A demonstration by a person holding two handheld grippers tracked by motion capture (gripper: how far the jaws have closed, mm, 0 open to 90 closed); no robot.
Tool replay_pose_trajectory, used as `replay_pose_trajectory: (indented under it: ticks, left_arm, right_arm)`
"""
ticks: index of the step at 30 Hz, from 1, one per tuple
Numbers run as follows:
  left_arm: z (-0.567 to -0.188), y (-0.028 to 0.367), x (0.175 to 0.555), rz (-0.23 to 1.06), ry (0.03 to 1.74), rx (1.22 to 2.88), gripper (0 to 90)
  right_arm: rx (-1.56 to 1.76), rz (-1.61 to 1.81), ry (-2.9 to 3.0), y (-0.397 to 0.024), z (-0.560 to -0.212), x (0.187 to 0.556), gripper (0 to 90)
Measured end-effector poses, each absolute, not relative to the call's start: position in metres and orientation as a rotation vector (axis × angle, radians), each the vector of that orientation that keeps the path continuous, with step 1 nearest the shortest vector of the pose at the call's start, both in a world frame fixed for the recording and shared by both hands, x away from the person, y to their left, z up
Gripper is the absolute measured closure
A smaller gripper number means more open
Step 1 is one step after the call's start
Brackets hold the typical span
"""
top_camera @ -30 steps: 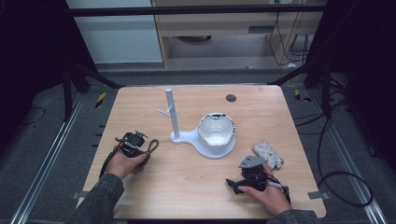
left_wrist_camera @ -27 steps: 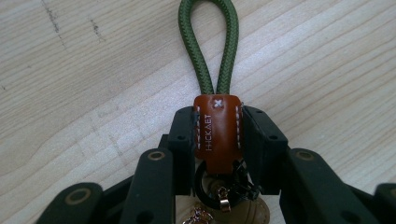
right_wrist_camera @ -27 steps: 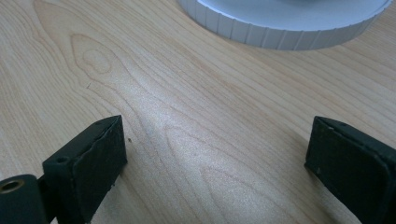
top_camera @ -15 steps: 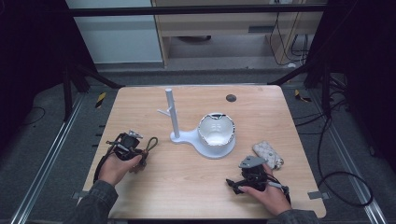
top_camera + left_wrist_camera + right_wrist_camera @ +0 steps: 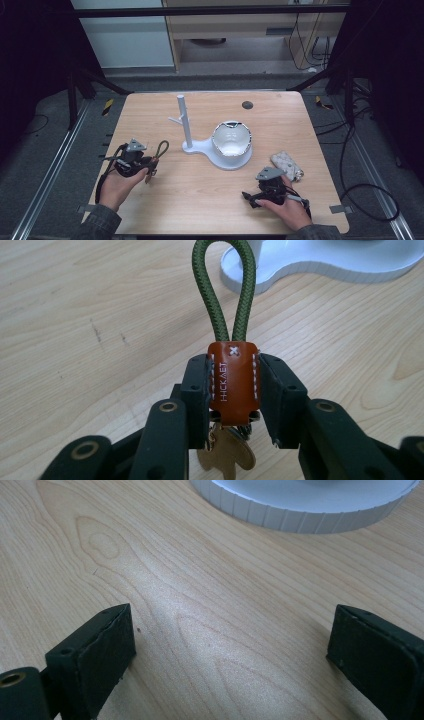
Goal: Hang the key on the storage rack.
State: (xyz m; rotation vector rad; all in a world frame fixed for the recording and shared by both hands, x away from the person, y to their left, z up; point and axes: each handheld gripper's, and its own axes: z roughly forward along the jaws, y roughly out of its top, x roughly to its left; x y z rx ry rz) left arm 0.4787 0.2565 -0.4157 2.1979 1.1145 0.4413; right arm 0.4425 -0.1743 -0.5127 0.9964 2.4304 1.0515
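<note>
My left gripper (image 5: pixel 149 163) sits at the table's left, shut on a keychain. In the left gripper view its jaws (image 5: pixel 234 390) clamp the brown leather tag (image 5: pixel 235 375). A green cord loop (image 5: pixel 225 290) sticks out forward and a brass key (image 5: pixel 227 457) hangs below. The cord loop (image 5: pixel 161 147) points toward the white stand (image 5: pixel 183 120), a post with a side peg on a flat base (image 5: pixel 202 148). A white bowl (image 5: pixel 231 140) rests on that base. My right gripper (image 5: pixel 252 196) lies open near the front right, its jaws (image 5: pixel 230 640) wide apart over bare wood.
A pale patterned pouch (image 5: pixel 287 165) lies right of the bowl, close to the right hand. A small dark round spot (image 5: pixel 247 105) marks the far table. The ribbed white rim of the base (image 5: pixel 300 507) lies just ahead of the right gripper.
My left gripper has drifted slightly left and nearer the person, keeping the keychain. The right gripper has stayed put.
</note>
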Motion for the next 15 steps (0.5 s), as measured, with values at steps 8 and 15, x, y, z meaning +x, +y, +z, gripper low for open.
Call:
replay_pose_trajectory:
  ticks: [8,15]
  left_arm:
    - [-0.407,0.250,0.475,0.458,1.079,2.187,65.7]
    - [-0.399,0.245,0.469,0.471,1.042,2.192,65.7]
  right_arm:
    - [0.997,1.051,2.431,-0.174,-0.513,0.442,5.0]
    - [0.998,1.052,2.431,-0.174,-0.513,0.442,5.0]
